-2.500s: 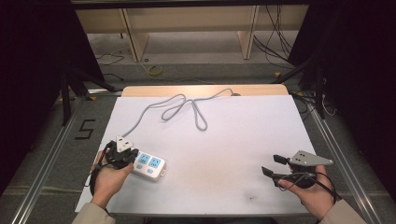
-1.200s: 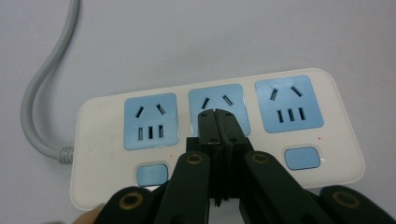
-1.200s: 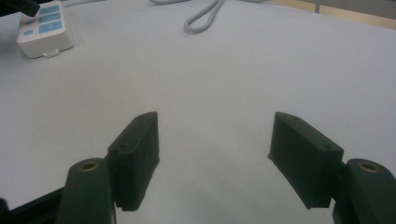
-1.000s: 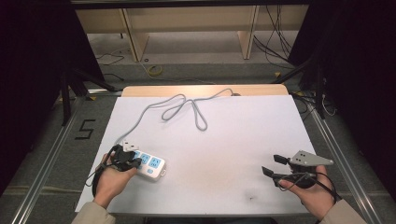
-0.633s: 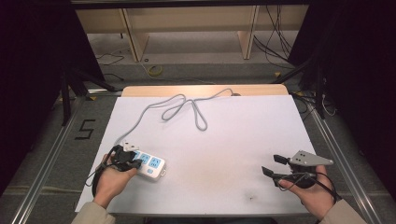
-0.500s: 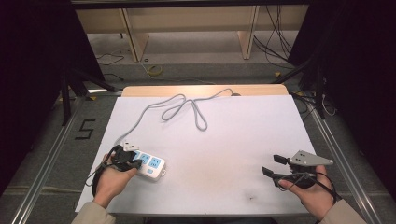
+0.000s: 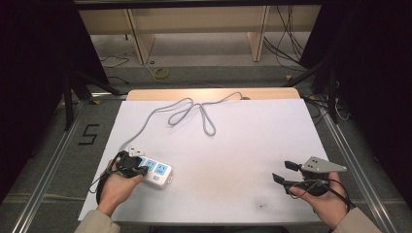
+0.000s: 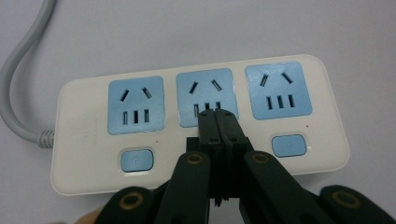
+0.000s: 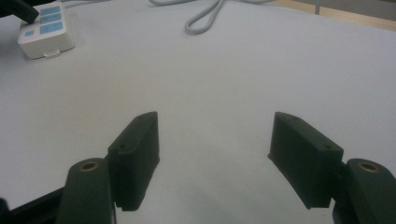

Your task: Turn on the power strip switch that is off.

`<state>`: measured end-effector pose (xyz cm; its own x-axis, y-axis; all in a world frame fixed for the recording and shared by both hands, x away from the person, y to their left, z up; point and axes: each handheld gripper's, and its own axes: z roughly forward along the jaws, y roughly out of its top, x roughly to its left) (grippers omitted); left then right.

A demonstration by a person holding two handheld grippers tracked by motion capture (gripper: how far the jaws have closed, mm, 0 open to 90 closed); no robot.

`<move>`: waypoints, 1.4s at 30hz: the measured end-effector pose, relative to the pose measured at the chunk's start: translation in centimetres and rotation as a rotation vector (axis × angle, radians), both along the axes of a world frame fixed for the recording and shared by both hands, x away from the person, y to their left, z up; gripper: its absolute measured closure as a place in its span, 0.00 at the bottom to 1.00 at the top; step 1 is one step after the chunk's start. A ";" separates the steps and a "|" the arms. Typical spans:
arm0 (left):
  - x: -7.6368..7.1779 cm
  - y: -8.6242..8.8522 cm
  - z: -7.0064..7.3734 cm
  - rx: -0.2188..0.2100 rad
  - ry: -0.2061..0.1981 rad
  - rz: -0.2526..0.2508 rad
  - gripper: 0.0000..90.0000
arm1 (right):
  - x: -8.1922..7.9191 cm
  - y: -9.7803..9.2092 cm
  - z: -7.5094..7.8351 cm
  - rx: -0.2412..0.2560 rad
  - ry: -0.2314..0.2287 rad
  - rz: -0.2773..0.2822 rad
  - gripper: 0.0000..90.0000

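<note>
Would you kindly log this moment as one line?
left gripper: shut, tips over power strip middle switch | right gripper: open, idle above table | cord: looped far side

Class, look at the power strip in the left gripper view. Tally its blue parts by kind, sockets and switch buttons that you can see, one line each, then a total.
On the power strip:
Blue sockets: 3 (left, middle, right)
Blue switch buttons in sight: 2 (left, right); the shut left gripper hides any middle one.
Total: 5
</note>
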<state>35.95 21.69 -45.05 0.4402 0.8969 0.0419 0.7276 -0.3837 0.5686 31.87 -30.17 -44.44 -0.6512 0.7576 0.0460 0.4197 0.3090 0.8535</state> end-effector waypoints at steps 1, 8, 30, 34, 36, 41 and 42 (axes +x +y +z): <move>0.0 0.0 0.0 0.010 -0.001 -0.001 1.00 | 0.0 0.0 0.0 0.000 0.000 0.000 0.37; 0.0 0.0 0.0 0.013 0.002 -0.004 1.00 | 0.0 0.0 0.0 0.001 0.000 -0.001 0.37; 0.2 0.1 0.0 -0.010 0.017 0.015 1.00 | -0.1 0.0 0.0 0.003 -0.003 0.002 0.37; 0.2 0.1 0.0 -0.009 0.018 0.017 1.00 | -0.1 0.1 0.1 0.001 -0.003 0.001 0.37; 0.2 0.1 0.0 -0.008 0.018 0.018 1.00 | -0.1 0.1 0.1 0.001 -0.003 0.001 0.37; 0.2 0.1 0.0 -0.017 0.022 0.026 1.00 | -0.1 0.1 0.1 0.001 -0.003 0.002 0.37; 0.2 0.1 0.1 -0.013 0.024 0.024 1.00 | -0.1 0.1 0.1 0.002 -0.003 0.002 0.37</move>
